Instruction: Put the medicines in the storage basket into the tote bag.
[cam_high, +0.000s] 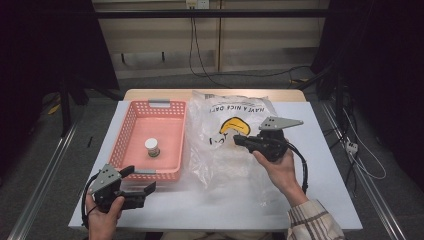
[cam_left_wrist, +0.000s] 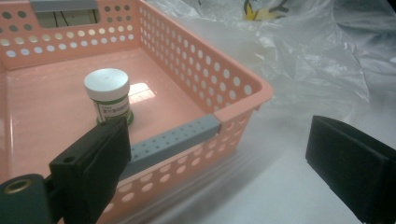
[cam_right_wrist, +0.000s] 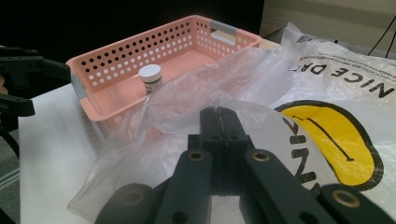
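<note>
Your right gripper (cam_high: 239, 140) lies on top of the clear plastic bag (cam_high: 220, 150), just to the right of the pink basket (cam_high: 131, 120). Your right hand (cam_high: 280, 167) holds it from behind, and your forearm in the checked sleeve (cam_high: 312, 222) slants in from the near edge of the worktop (cam_high: 330, 170). The gripper points toward the basket. Its fingers (cam_right_wrist: 223, 126) are pressed together, flat on the bag beside the yellow smiley print (cam_right_wrist: 336, 140). You cannot tell if they pinch any of the thin plastic.

Your left gripper (cam_high: 141, 180) sits at the near left corner of the basket. Your left hand (cam_high: 102, 217) wraps around it from below, low over the worktop. Its fingers (cam_left_wrist: 93, 158) are spread wide apart and hold nothing. One finger is just in front of the basket's near wall, and the other is out over the bare worktop to the right of the basket.

A small jar with a white lid (cam_high: 152, 147) stands upright inside the basket, near the middle. The bag lies crumpled right beside the basket.
</note>
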